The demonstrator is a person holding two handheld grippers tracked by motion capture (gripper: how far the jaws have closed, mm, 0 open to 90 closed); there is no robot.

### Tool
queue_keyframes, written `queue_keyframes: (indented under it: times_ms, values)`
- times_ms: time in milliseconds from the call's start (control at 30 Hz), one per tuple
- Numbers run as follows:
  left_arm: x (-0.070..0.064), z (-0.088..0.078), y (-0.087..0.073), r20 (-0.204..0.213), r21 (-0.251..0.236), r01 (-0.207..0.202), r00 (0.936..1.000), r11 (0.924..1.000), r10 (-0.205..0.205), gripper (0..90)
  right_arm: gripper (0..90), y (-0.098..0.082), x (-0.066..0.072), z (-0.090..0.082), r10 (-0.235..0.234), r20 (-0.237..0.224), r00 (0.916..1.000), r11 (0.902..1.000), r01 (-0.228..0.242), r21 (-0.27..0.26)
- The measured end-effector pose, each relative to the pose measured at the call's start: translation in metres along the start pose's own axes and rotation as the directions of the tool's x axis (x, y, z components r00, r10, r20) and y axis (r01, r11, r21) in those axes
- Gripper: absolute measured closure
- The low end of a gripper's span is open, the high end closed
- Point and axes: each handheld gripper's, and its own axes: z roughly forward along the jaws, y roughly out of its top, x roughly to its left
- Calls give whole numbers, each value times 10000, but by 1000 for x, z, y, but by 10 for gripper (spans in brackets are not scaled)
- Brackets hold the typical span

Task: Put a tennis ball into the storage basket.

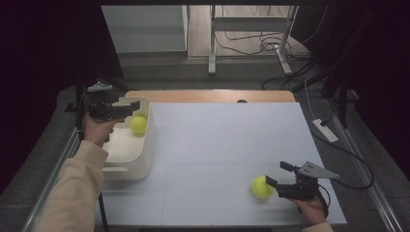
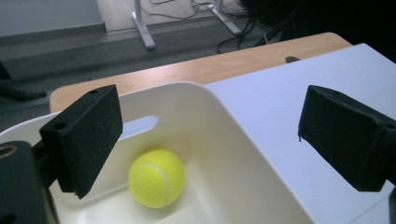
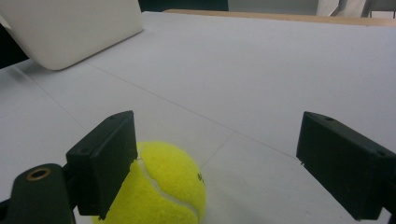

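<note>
Two tennis balls in play here: one ball already sits inside the white bin at the table's left, and the left gripper hangs just above it with its jaws spread wide, nothing between them. The other ball rests on the white table top near the front right. That's the one that matters now. The right gripper is right up against it, jaws released and wide. In the right gripper view the ball sits off-centre, touching or nearly touching the left pad and well apart from the other one. I'd say the hand needs to shift so the ball is centred before clamping, or it'll likely roll away. It's a ball, so no axis to worry about
</note>
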Motion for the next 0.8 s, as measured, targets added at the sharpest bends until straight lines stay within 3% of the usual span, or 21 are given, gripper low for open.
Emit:
queue_keyframes:
  times_ms: [200,367,533,800]
  values:
    - [-20,1,1,643,-225,-355,9972,9991,369,73,121,1,0,-1,31,-20,10000,10000,-31,-50]
    - [-37,3,2,1059,-380,-769,9911,9963,805,69,121,1,0,-1,-5,22,10000,10000,6,-45]
    - [-50,6,3,1501,-507,-826,9846,9953,893,69,121,1,0,-2,-16,41,10000,10000,17,-86]
    - [-64,9,1,1750,-624,-994,9785,9931,1089,72,121,1,0,-1,-72,40,10000,9999,72,-118]
